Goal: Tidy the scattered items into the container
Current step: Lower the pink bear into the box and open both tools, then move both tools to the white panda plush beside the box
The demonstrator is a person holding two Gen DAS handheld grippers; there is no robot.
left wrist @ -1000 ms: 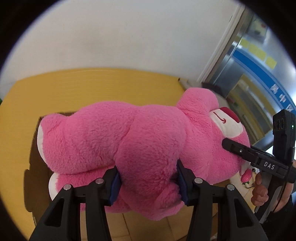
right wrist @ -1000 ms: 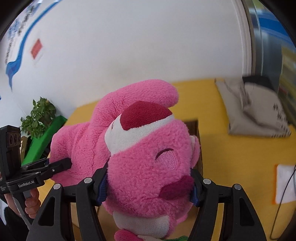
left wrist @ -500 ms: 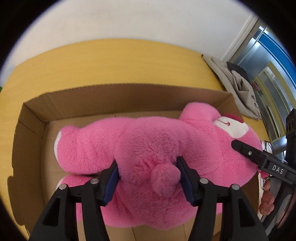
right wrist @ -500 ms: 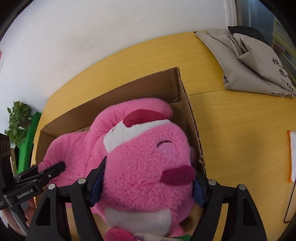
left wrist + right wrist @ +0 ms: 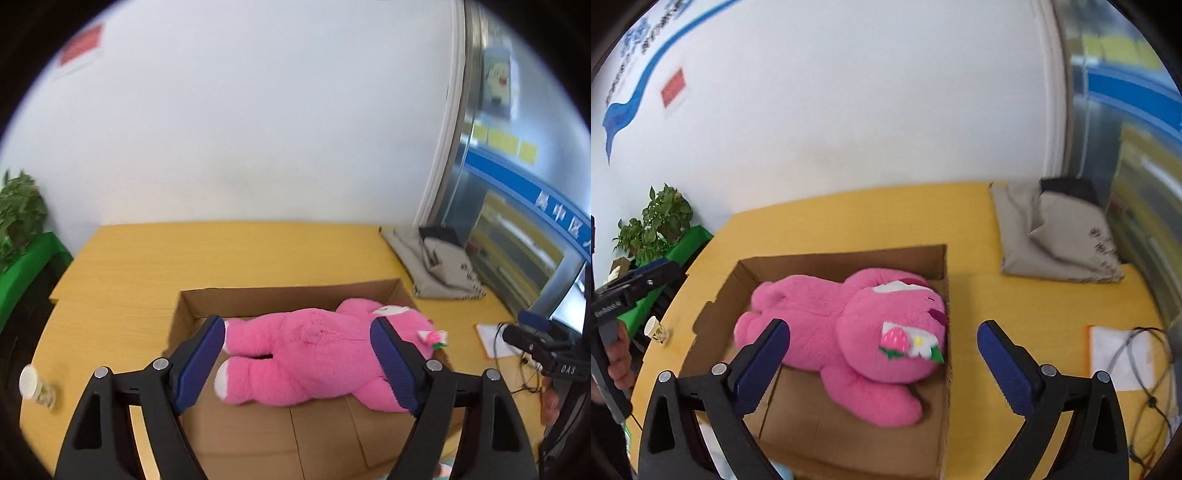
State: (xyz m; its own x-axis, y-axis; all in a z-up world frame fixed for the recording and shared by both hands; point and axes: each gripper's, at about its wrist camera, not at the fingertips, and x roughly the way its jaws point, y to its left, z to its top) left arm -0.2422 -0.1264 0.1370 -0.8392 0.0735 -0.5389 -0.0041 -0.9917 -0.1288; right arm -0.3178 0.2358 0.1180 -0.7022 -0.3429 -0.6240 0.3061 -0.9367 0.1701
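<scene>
One pink plush bear (image 5: 846, 332) lies on its side inside one open cardboard box (image 5: 849, 435) on the yellow counter (image 5: 1015, 295). One paper cup (image 5: 35, 387) lies on the counter to the left of the box, and one grey folded bag (image 5: 1052, 240) rests at the far right corner. There are two grippers. The left gripper (image 5: 301, 362) has just been opening; its jaws stand wide above the bear and do not press it. The right gripper (image 5: 882, 362) has also just been opening and is released, fully spread, with the bear's head seen between the blue pads (image 5: 1001, 365) but apart from them.
</scene>
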